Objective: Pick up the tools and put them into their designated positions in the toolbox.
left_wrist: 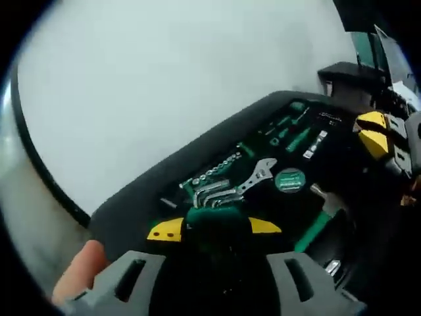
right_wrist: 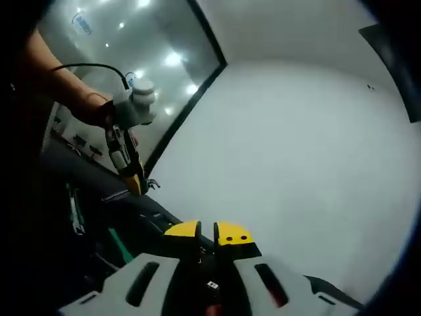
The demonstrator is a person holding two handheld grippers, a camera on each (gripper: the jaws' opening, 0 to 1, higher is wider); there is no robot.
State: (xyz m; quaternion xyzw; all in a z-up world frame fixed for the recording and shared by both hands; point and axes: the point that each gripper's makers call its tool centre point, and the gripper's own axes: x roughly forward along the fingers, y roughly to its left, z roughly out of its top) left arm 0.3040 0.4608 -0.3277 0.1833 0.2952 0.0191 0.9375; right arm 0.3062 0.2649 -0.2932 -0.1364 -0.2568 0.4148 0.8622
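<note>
Left gripper (left_wrist: 214,229) clamps a green-handled tool (left_wrist: 215,217) over toolbox (left_wrist: 131,204); right gripper (right_wrist: 208,235) nearly closed, empty

One open toolbox (left_wrist: 197,171), one adjustable wrench (left_wrist: 258,176), perhaps three hex keys (left_wrist: 214,194), one row of sockets (left_wrist: 214,171)

A white tabletop (right_wrist: 296,164) with a dark edge fills most of both views. Beyond it, a glossy floor (right_wrist: 125,46) reflects round ceiling lights (right_wrist: 172,59).
</note>
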